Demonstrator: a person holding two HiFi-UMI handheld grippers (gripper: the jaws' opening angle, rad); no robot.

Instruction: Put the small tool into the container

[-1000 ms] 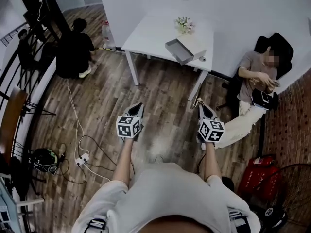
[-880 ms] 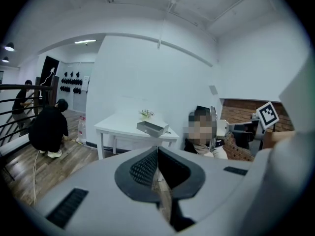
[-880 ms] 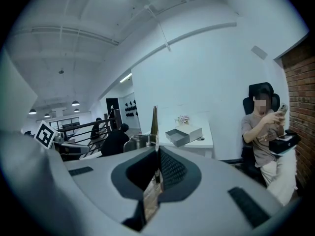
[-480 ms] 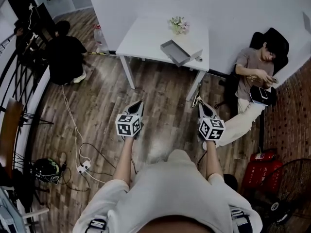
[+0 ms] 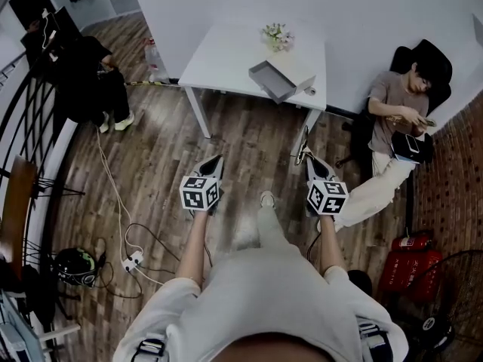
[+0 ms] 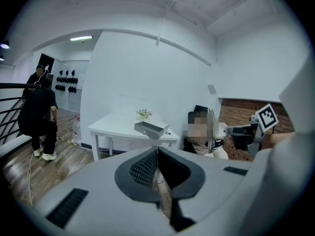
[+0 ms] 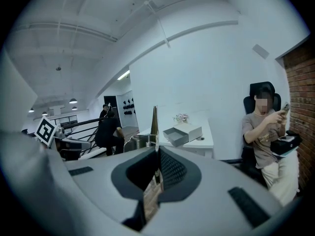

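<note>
The container, a grey open box (image 5: 273, 81), lies on the white table (image 5: 226, 55) ahead of me; it also shows in the left gripper view (image 6: 150, 128) and the right gripper view (image 7: 175, 136). My right gripper (image 5: 309, 164) is shut on the small tool (image 5: 304, 149), a thin brass-coloured pointed piece standing up out of the jaws (image 7: 154, 122). My left gripper (image 5: 214, 164) is shut with nothing in it (image 6: 157, 154). Both grippers hover over the wooden floor, well short of the table.
A small flower pot (image 5: 277, 36) stands behind the box. A person sits in a black chair (image 5: 400, 100) right of the table. Another person in black (image 5: 83, 70) stands at far left by a railing. Cables and a power strip (image 5: 130, 261) lie on the floor; red gear (image 5: 404, 266) sits at right.
The table and box sit slightly nearer in view. My foot has stepped forward between the grippers. The person in black at left has risen and shifted left. Both grippers keep their grip.
</note>
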